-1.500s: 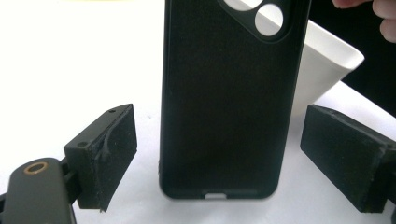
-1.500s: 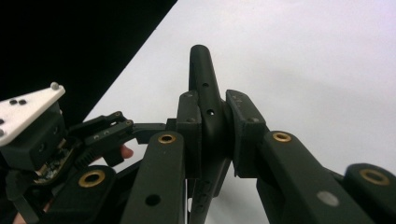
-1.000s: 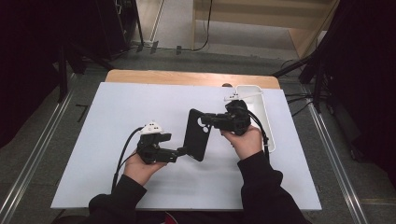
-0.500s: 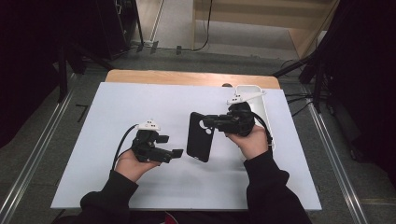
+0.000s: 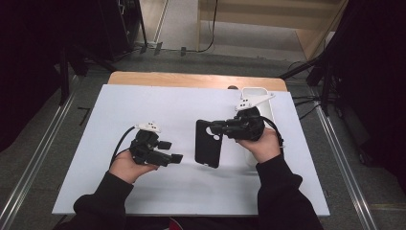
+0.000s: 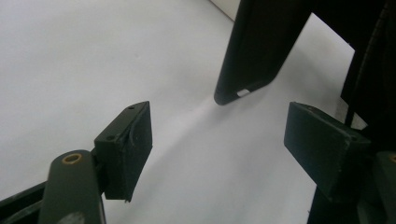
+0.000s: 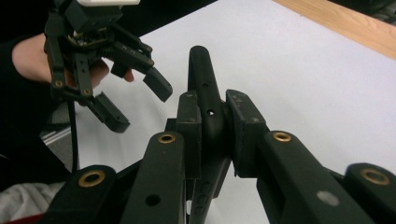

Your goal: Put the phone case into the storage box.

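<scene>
My right tongs (image 5: 218,128) are clamped on the upper end of a black phone case (image 5: 208,143), one pad on each face, so the case hangs edge-on off the white bench (image 5: 143,103) with its lower end free and swung towards my other hand; I grip it near the top by the camera opening, I judge, so that the long bare part below is left for a second hold. In the right gripper view the case (image 7: 205,93) runs straight up between the two pads, thin edge towards the camera, which tells me the grip is square and not twisted. My left tongs (image 5: 174,157) hold nothing: the jaws stand apart with only bench between them, and they have just been narrowing a little, I think to match the slim edge they are about to take. In the left gripper view the rounded bottom corner of the case (image 6: 254,70) hovers just ahead of the gap and above the bench, near but not yet touched. I keep the left hand (image 5: 127,165) low and level with that free end so it can slide in sideways. Behind my right hand stands a white tray (image 5: 256,93) near the far right edge of the bench, apart from the case
</scene>
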`<state>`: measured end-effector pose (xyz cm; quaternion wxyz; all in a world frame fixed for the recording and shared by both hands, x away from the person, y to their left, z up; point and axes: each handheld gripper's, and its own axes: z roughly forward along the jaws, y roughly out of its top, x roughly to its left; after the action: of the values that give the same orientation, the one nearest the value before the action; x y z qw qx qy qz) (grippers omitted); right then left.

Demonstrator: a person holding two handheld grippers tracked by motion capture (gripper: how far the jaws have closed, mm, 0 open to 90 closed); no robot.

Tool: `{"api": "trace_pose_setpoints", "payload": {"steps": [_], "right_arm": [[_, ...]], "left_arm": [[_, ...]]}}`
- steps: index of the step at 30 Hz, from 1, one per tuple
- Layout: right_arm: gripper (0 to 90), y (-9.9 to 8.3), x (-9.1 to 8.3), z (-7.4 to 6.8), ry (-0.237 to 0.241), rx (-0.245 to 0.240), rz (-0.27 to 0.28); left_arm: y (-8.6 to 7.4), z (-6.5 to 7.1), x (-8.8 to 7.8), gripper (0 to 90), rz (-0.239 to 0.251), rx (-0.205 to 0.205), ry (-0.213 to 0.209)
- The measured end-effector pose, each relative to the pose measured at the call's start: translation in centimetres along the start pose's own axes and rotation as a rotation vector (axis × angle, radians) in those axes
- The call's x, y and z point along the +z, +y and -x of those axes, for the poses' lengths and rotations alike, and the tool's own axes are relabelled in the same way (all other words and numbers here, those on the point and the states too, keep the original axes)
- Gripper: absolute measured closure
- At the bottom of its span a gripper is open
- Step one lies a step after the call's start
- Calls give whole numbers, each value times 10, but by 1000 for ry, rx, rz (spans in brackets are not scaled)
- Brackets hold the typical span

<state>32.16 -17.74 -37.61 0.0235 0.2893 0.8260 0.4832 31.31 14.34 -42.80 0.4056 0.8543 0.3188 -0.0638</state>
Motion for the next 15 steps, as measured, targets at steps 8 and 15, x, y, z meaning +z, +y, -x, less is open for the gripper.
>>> {"api": "trace_pose_setpoints", "payload": {"steps": [8,15], "right_arm": [[745,-2,-4,3,46,-33,5],[745,-2,-1,-1,79,-56,-19]], "left_arm": [[4,-2,-9,246,-9,15,-15],[8,3,-15,278,-21,76,-39]]}}
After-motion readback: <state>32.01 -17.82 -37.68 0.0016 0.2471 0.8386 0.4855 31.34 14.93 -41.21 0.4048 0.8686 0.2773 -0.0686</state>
